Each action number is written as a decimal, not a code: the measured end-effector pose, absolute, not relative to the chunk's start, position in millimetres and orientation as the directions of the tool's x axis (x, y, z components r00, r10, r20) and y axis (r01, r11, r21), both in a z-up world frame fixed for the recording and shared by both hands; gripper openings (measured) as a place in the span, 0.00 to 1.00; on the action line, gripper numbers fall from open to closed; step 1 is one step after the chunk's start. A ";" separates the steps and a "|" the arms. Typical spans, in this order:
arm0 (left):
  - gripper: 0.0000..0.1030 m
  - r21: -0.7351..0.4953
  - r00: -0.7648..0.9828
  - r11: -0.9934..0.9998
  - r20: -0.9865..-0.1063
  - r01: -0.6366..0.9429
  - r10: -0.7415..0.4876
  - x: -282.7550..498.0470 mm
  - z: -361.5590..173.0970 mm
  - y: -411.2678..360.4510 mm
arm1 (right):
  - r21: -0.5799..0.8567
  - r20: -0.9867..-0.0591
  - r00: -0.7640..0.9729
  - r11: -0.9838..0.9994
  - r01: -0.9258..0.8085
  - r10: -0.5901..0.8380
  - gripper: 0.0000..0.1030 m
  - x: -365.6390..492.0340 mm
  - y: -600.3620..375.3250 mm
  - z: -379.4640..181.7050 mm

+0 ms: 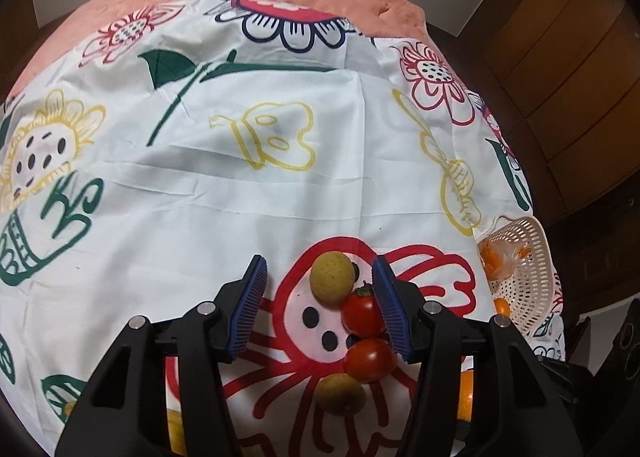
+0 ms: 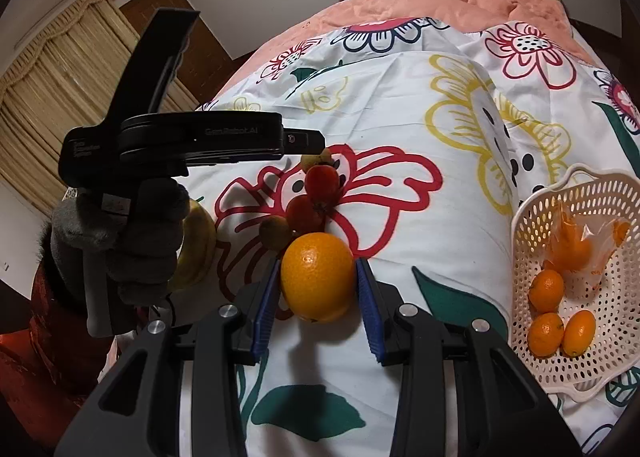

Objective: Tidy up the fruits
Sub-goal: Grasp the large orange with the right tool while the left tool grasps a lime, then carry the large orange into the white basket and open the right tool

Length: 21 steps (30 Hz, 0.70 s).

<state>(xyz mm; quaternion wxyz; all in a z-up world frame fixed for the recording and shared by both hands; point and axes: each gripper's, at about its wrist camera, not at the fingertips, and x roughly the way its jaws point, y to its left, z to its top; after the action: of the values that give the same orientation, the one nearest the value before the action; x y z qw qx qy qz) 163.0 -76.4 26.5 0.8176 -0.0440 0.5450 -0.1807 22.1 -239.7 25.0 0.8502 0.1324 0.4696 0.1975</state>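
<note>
In the right wrist view a large orange (image 2: pixel 317 276) lies on the flowered cloth between the blue pads of my right gripper (image 2: pixel 318 297), which is open with small gaps on both sides. Behind it lie two red tomatoes (image 2: pixel 321 181) (image 2: pixel 305 213) and two brown-green round fruits (image 2: pixel 275 231). A banana (image 2: pixel 198 247) lies at the left, partly hidden by the gloved hand. My left gripper (image 1: pixel 320 303) is open above the same tomatoes (image 1: pixel 362 313) (image 1: pixel 370 354) and round fruits (image 1: pixel 332 276) (image 1: pixel 340 394); its right pad is beside the upper tomato.
A white perforated basket (image 2: pixel 532 217) at the right holds several small oranges (image 2: pixel 546 289) and a plastic bag with orange pieces (image 2: pixel 576 245). It shows in the left wrist view (image 1: pixel 524 277) at the bed's right edge. A wooden wardrobe (image 1: pixel 560 77) stands beyond it.
</note>
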 end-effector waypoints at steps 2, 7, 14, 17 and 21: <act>0.54 -0.278 0.328 0.929 -0.878 0.245 -0.349 164.5 24.1 -79.7 | 0.418 -0.741 0.486 0.885 -0.206 0.463 0.37 22.1 -242.7 25.0; 0.51 -0.273 0.317 0.930 -0.884 0.246 -0.343 167.3 19.7 -88.5 | 0.426 -0.734 0.493 0.882 -0.203 0.468 0.37 22.1 -245.5 25.4; 0.34 -0.258 0.320 0.933 -0.888 0.249 -0.331 167.2 14.8 -93.1 | 0.434 -0.726 0.505 0.881 -0.189 0.466 0.37 21.1 -252.0 25.4; 0.28 -0.249 0.336 0.936 -0.884 0.248 -0.324 165.8 18.6 -91.0 | 0.437 -0.722 0.516 0.882 -0.175 0.461 0.37 20.4 -256.8 26.2; 0.25 -0.247 0.364 0.938 -0.873 0.243 -0.324 164.6 27.8 -85.2 | 0.440 -0.715 0.537 0.885 -0.153 0.449 0.37 18.9 -266.0 28.7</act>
<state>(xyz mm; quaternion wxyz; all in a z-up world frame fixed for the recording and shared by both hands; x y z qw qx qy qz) 164.6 -85.2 27.8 0.8249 -0.0379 0.5371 -0.1719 18.9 -266.0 28.7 0.8609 0.1647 0.4485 0.1747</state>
